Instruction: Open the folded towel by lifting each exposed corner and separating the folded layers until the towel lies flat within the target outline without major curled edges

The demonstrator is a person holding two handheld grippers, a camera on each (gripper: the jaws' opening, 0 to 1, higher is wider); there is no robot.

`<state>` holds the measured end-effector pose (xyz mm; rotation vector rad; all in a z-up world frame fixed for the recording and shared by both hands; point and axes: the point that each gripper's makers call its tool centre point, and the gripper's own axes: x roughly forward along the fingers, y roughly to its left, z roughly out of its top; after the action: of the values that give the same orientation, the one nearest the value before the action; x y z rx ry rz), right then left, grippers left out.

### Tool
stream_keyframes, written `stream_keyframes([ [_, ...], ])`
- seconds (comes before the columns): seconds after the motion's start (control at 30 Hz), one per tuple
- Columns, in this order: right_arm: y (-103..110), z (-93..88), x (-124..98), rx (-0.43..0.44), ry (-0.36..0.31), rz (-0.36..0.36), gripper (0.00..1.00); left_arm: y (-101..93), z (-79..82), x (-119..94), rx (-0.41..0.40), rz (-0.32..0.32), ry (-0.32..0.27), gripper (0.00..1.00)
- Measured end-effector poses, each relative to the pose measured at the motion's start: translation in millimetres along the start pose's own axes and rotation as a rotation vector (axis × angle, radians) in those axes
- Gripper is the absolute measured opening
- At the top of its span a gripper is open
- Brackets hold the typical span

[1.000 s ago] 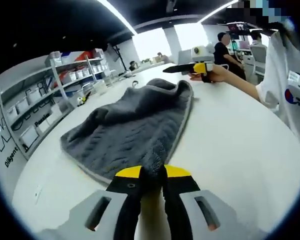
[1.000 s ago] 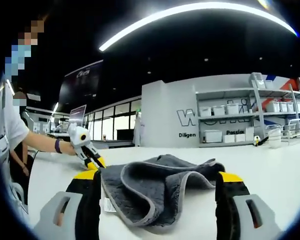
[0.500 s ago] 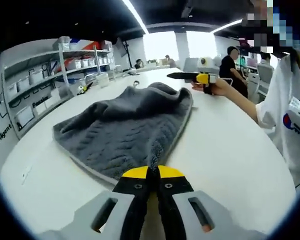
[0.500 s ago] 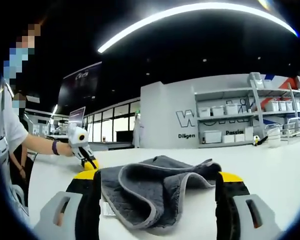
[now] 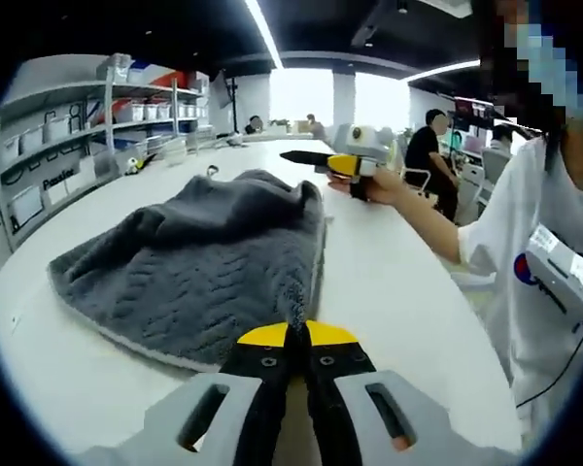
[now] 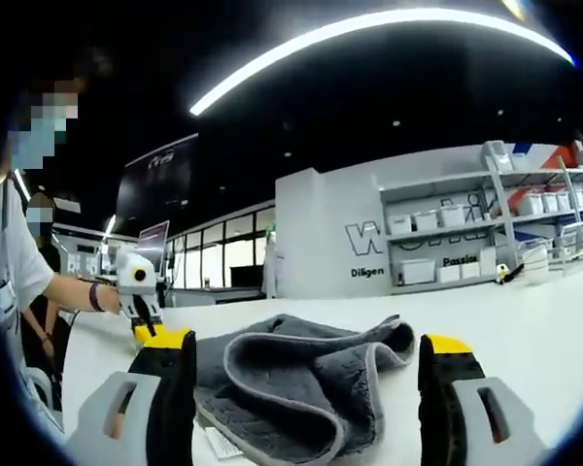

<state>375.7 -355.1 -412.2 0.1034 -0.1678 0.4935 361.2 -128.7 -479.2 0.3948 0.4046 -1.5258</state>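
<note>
A long white table (image 5: 398, 282) spans both views, its surface also visible in the right gripper view (image 6: 525, 330). On it lies the dark grey terry towel with a pale grey hem (image 5: 189, 267), spread from the centre toward 9 o'clock in the left gripper view; its near corner rises to a point at 6 o'clock. In the right gripper view the same towel (image 6: 291, 374) sits at 6 o'clock, its hemmed edge curled over in a loop, with a small white label at its lower edge. White metal shelving holding pale storage bins (image 5: 78, 116) stands at 10 o'clock in the left gripper view and at 3 o'clock in the right gripper view (image 6: 466, 248). A person in a white shirt (image 5: 534, 252) stands at 3 o'clock. The left gripper (image 5: 296, 340), black with yellow tips, has its jaws pressed together on the raised towel corner; it also appears at 9 o'clock in the right gripper view (image 6: 146, 325). The right gripper (image 6: 306, 354) has its jaws spread wide, the towel fold lying between them untouched; it shows at 1 o'clock in the left gripper view (image 5: 316, 158).
</note>
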Motion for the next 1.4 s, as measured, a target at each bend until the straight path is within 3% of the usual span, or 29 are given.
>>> stream_keyframes([
  [0.2, -4.2, 1.3, -0.8, 0.006, -0.007, -0.022, 0.97, -31.5, 27.0, 6.1, -0.051, -0.094, -0.046, 0.04],
  [0.4, -5.6, 7.6, -4.2, 0.031, -0.045, -0.021, 0.97, -33.9, 52.9, 0.4, -0.030, -0.049, -0.028, 0.04],
  [0.6, -7.1, 12.2, -7.0, 0.056, -0.078, -0.022, 0.97, -31.9, 74.8, -6.8, -0.065, -0.045, -0.046, 0.04],
  [0.73, -7.9, 16.5, -10.2, 0.076, -0.108, -0.025, 0.97, -31.6, 105.2, -19.4, -0.156, -0.090, -0.167, 0.04],
  [0.9, -9.4, 21.1, -13.1, 0.095, -0.139, -0.026, 0.96, -31.1, 152.4, -49.4, -0.256, -0.185, -0.396, 0.04],
  [1.0, -10.2, 20.7, -13.2, 0.101, -0.138, -0.032, 0.96, -21.3, 182.5, -73.6, -0.296, -0.198, -0.549, 0.04],
  [1.1, -9.9, 20.5, -13.2, 0.097, -0.136, -0.035, 0.96, 3.5, 205.0, -95.8, -0.375, -0.163, -0.675, 0.04],
  [1.17, -9.7, 20.3, -13.5, 0.094, -0.134, -0.038, 0.96, 24.5, 215.8, -109.0, -0.369, -0.093, -0.744, 0.03],
  [1.3, -11.6, 19.7, -14.1, 0.093, -0.128, -0.042, 0.96, 60.5, 228.7, -129.7, -0.433, 0.006, -0.854, 0.03],
  [1.4, -13.0, 18.9, -14.3, 0.093, -0.122, -0.043, 0.95, 97.1, 233.2, -155.5, -0.537, 0.093, -0.987, 0.03],
])
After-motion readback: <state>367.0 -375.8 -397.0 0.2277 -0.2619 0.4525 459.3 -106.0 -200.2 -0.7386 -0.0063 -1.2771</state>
